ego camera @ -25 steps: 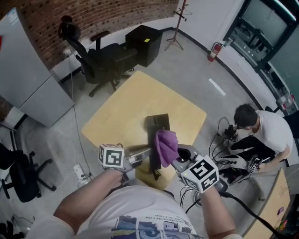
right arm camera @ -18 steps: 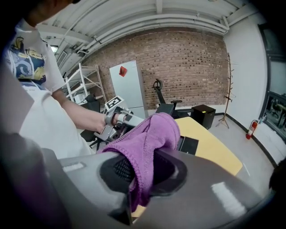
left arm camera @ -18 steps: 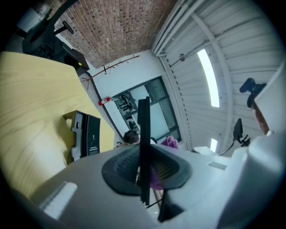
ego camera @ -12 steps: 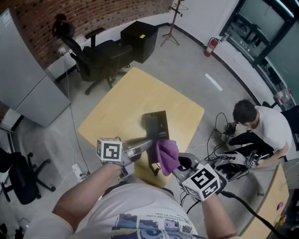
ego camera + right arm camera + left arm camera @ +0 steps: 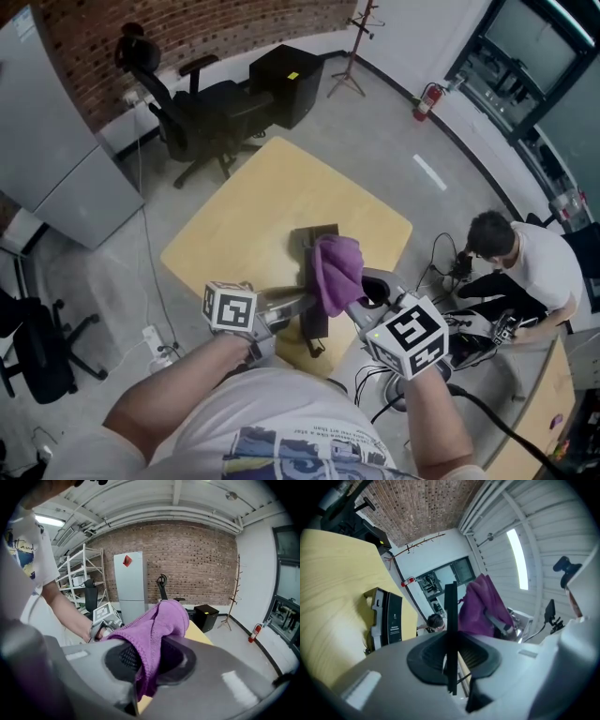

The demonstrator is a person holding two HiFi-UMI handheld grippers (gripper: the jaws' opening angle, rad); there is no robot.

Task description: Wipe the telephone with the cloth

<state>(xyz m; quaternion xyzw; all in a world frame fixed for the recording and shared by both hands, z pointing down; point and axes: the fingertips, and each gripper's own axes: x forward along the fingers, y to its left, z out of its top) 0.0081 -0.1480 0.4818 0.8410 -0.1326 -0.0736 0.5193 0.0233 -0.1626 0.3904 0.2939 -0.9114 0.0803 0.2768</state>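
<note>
two closed jaws: left gripper (image 5: 296, 303) holds handset (image 5: 316, 323) level, right gripper (image 5: 356, 302) tilts cloth (image 5: 336, 265) downward.

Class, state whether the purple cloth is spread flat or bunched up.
Bunched up: the cloth hangs as a crumpled wad, pinched between the right gripper's jaws.

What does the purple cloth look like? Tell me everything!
The purple cloth looks soft and fuzzy, like a towel, with a stitched edge. It is bunched into a lump and pinched between the jaws of the right hand-held gripper, above the yellow table. Its loose end flops forward past the jaws.
</note>
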